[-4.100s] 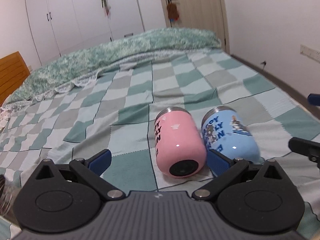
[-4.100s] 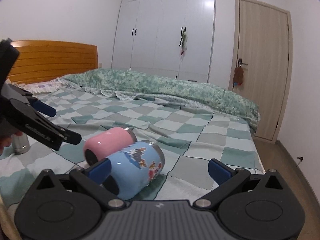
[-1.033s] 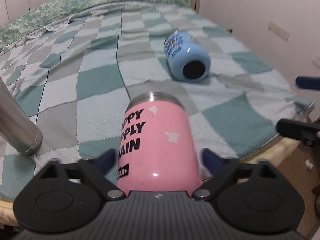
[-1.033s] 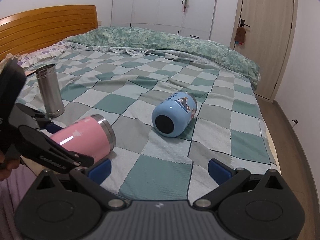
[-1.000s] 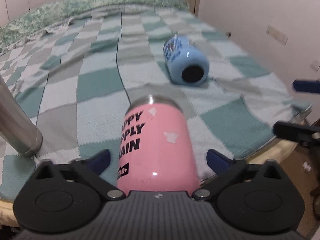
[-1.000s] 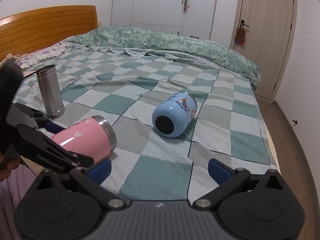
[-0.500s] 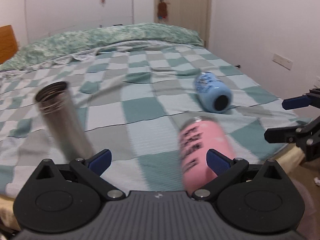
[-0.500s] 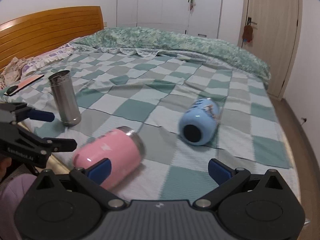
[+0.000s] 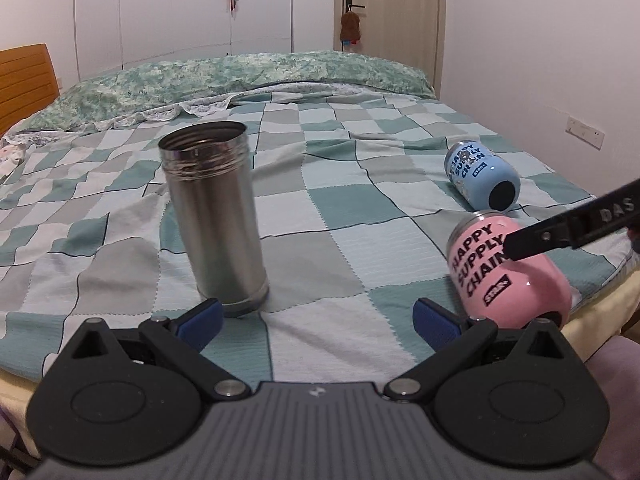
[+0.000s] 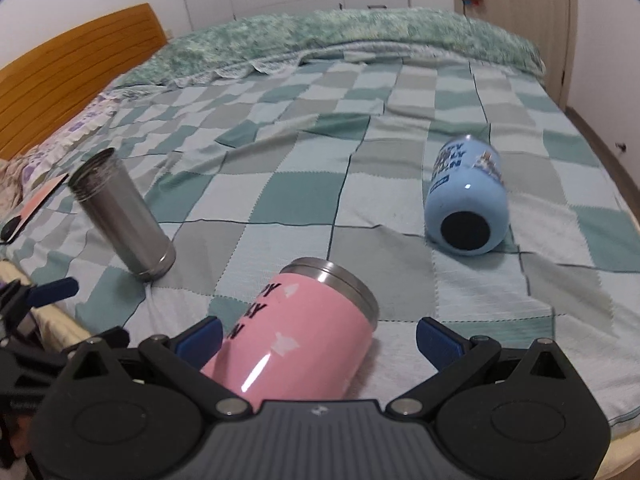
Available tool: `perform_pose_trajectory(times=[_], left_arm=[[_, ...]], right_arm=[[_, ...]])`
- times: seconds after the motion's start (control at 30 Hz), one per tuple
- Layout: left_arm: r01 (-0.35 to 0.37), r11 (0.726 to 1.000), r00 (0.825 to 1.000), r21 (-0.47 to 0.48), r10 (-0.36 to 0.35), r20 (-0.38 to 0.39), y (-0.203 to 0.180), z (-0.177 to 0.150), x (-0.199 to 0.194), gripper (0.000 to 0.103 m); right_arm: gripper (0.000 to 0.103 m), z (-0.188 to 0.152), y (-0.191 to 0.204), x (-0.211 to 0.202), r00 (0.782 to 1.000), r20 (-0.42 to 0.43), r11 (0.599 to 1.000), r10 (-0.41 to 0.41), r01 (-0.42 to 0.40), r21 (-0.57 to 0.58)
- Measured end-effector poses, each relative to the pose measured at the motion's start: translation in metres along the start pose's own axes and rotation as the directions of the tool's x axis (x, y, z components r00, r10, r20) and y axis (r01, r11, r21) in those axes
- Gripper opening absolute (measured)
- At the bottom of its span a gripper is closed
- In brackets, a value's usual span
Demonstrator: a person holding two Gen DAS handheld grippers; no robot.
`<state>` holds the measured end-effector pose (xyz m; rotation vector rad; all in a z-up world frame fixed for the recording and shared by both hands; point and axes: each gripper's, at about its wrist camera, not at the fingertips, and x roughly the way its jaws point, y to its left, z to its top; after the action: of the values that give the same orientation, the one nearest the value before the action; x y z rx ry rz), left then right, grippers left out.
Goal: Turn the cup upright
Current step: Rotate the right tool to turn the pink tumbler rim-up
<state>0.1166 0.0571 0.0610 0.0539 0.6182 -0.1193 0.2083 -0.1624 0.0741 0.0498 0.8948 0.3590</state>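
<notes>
A pink cup (image 10: 298, 332) lies on its side near the bed's front edge, steel rim pointing away; it also shows in the left wrist view (image 9: 504, 270). My right gripper (image 10: 318, 338) is open with the pink cup's base end between its fingers. A blue cup (image 10: 466, 204) lies on its side further back, also in the left wrist view (image 9: 482, 178). My left gripper (image 9: 316, 320) is open and empty, just in front of an upright steel tumbler (image 9: 218, 216). A right finger (image 9: 560, 234) crosses the pink cup in the left wrist view.
The steel tumbler (image 10: 124, 218) stands upright at the left on the checkered blanket (image 10: 304, 200). A rolled green quilt (image 9: 240, 76) lies at the back. A wooden headboard (image 10: 68, 72) is on the left. The bed's edge (image 9: 600, 300) runs just behind the pink cup's base.
My left gripper let go of the pink cup and swung left to face the steel tumbler. My right gripper moved in around the pink cup.
</notes>
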Motion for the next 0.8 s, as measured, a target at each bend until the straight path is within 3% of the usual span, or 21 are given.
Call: perform_pose_trajectory(times=[0.27,0.4,0.5,0.8], left_arm=[[0.045,0.999,0.999,-0.004,-0.045,0.028,0.014,-0.008,0.006,0.103],[0.06,0.998,0.998,-0.002,-0.06,0.031,0.017,-0.011,0.01,0.103],[0.066,0.998,0.997,-0.002,-0.066,0.035,0.02,-0.012,0.012,0.103],[0.077,0.997,0.996,-0.019,-0.076,0.041,0.024,-0.015,0.011,0.103]], right_arm=[[0.102,0.001,-0.004,0.034,0.996,-0.088,0.991,0.016,-0.004,0.134],[0.093,0.0,-0.009,0.047,0.991,-0.118,0.977,0.06,-0.034,0.212],[0.093,0.001,-0.012,0.056,0.988,-0.132,0.966,0.081,-0.046,0.255],[0.09,-0.002,-0.011,0.055,0.989,-0.091,0.963,0.115,-0.089,0.252]])
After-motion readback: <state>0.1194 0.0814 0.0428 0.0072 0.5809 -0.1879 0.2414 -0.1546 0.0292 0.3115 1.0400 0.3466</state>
